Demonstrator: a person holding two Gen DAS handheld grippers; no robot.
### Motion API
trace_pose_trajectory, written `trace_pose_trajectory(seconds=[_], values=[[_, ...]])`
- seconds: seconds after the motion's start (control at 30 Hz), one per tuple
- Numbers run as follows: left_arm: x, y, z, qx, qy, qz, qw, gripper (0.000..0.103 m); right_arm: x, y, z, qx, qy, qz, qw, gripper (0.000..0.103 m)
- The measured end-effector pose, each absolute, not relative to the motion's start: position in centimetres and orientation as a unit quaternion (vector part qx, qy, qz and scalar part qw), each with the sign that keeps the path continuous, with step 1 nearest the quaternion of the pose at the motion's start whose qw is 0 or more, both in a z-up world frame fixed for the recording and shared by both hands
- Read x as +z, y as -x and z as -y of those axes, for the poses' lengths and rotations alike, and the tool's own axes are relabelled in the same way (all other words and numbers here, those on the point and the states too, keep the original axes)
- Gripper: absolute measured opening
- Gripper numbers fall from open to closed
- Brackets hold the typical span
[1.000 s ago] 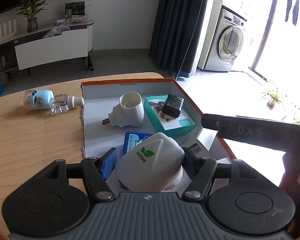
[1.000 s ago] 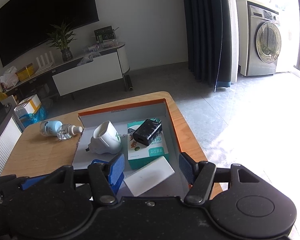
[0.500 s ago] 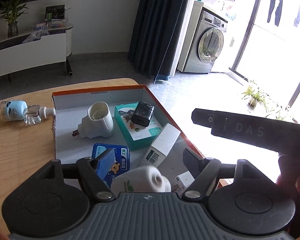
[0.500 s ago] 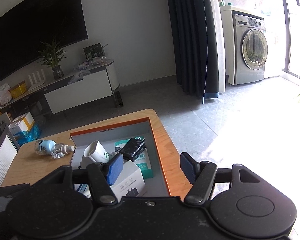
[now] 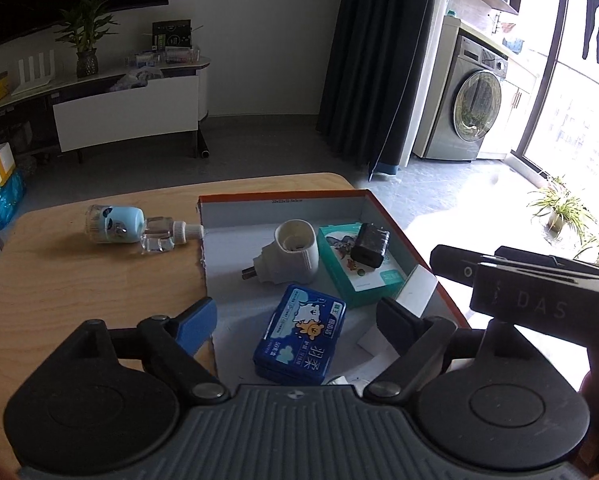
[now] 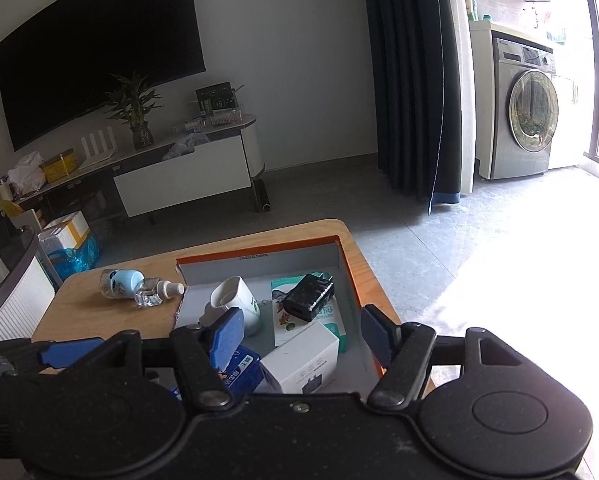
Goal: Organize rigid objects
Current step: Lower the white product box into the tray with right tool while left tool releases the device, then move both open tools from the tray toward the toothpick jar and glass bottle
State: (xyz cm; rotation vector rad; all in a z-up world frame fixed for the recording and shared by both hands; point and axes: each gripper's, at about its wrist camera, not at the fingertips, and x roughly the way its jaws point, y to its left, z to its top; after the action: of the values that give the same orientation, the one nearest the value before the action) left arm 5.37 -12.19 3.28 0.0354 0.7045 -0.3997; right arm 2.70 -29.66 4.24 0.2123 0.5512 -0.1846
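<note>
Both hand-held grippers, left (image 5: pixel 295 316) and right (image 6: pixel 303 330), gape empty over the filled box (image 5: pixel 383 208); one bottle (image 5: pixel 135 230), frame left, remains on the worktop (image 5: pixel 79 292).

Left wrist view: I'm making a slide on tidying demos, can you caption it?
Open left gripper above an orange-rimmed box of small items; a blue-capped bottle lies outside on the table.

White box (image 6: pixel 301 356) partly hidden behind gripper body.
</note>
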Motion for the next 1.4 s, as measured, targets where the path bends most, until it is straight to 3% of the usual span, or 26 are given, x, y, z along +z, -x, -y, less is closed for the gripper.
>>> trace_pose_trajectory(seconds=[0.3,1.4], values=[[3.8,-5.3,8.4,-0.145,-0.009,-0.342,0.928,0.095,4.7,-3.7,26.6,-0.06,-0.096,-0.277,0.954,0.086],[4.3,-7.3,0.0,-0.075,0.034,-0.335,0.939,0.095,4.9,-7.5,17.9,0.016,-0.045,-0.306,0.951,0.086]])
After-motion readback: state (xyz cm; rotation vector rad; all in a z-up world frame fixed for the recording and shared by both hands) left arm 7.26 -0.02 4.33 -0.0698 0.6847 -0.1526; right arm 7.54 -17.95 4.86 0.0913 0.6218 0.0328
